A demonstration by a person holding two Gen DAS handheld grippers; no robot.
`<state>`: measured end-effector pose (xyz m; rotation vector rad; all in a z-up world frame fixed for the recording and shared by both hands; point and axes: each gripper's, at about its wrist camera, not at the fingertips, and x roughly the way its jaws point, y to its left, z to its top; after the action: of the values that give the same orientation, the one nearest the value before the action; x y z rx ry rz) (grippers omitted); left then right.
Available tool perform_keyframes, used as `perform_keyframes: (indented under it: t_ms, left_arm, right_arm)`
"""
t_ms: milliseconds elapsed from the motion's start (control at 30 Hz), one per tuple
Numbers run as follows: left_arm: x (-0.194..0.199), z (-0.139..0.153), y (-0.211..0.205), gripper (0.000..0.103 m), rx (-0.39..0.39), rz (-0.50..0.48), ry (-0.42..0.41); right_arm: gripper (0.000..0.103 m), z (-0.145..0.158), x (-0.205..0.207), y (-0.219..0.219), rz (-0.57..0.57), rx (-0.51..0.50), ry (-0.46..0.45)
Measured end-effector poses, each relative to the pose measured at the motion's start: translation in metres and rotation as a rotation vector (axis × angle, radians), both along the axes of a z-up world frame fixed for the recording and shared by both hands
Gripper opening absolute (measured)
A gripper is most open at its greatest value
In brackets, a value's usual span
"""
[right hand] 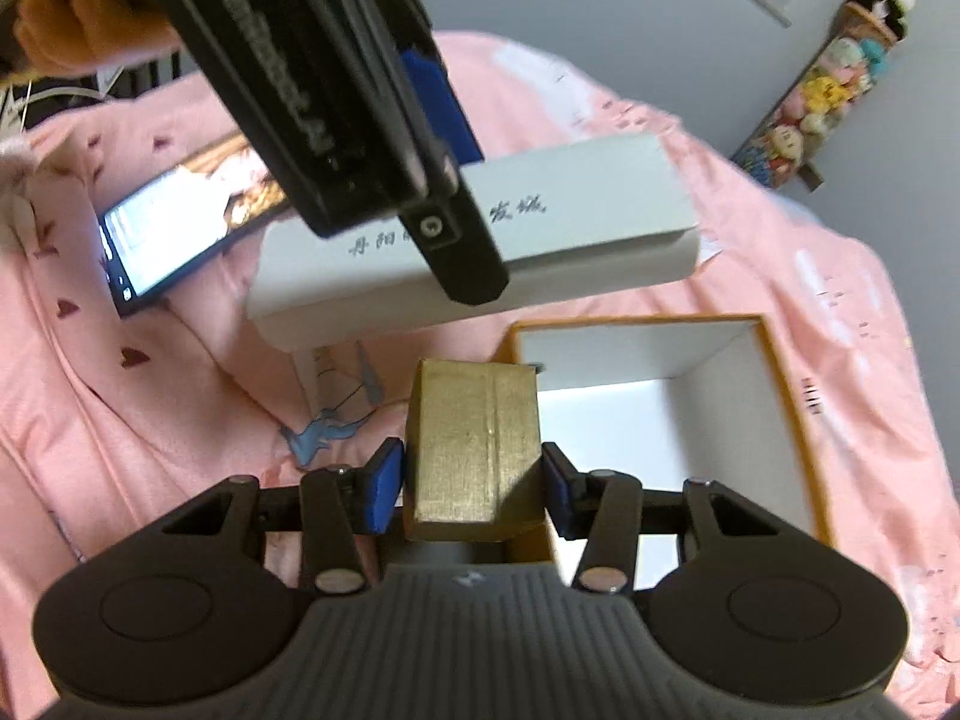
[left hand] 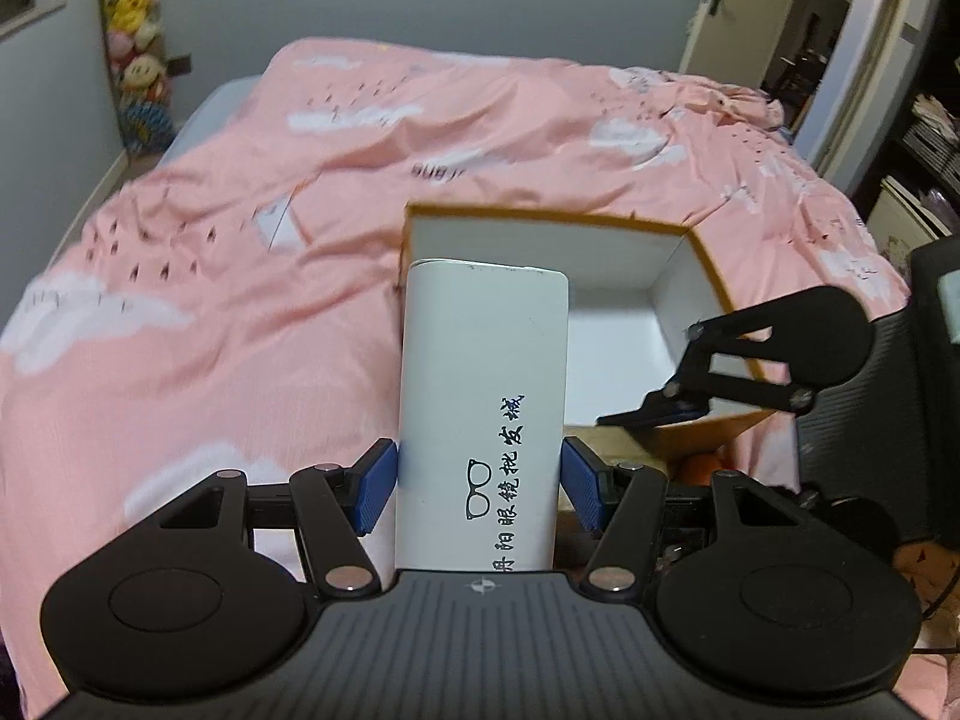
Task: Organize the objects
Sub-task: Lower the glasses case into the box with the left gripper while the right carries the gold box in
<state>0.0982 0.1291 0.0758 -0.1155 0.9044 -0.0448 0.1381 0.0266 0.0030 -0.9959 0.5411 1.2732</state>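
My left gripper (left hand: 480, 480) is shut on a long white carton (left hand: 483, 372) printed with a spectacles icon and dark characters, held clear of the pink bedspread. Just beyond its far end stands an open box (left hand: 678, 276), orange rim and white inside. In the right wrist view the carton (right hand: 600, 204) hangs crosswise above that open box (right hand: 780, 396), with a black finger (right hand: 468, 264) of the left gripper in front. My right gripper (right hand: 474, 486) is shut on a small gold-coloured box (right hand: 474, 450) at the open box's near left corner. One of its fingers (left hand: 648, 414) shows in the left wrist view.
A phone (right hand: 174, 222) with a lit screen lies on the bedspread (left hand: 240, 300), left of the carton. A paper card (left hand: 279, 222) lies farther back. Plush toys (left hand: 135, 60) hang on the wall. An open doorway (left hand: 840, 60) and shelves are at right.
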Motion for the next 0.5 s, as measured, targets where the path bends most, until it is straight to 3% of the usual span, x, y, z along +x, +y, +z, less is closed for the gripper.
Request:
perform_keyframes:
  t_ms: [100, 167, 333, 500]
  left_arm:
    - [0.015, 0.014, -0.007, 0.068, 0.012, -0.035, -0.025]
    - [0.027, 0.019, -0.010, 0.068, 0.006, -0.049, -0.034]
    - [0.075, 0.015, -0.018, 0.068, -0.017, -0.056, -0.032]
    - [0.123, -0.017, -0.032, 0.068, 0.005, -0.067, 0.032]
  right_arm:
    - [0.050, 0.035, 0.026, -0.020, -0.043, 0.041, -0.033]
    - [0.050, 0.053, 0.020, -0.035, -0.091, 0.060, -0.066]
    - [0.050, 0.052, 0.048, -0.045, -0.222, 0.091, -0.099]
    - [0.050, 0.030, 0.090, -0.056, -0.339, 0.098, -0.061]
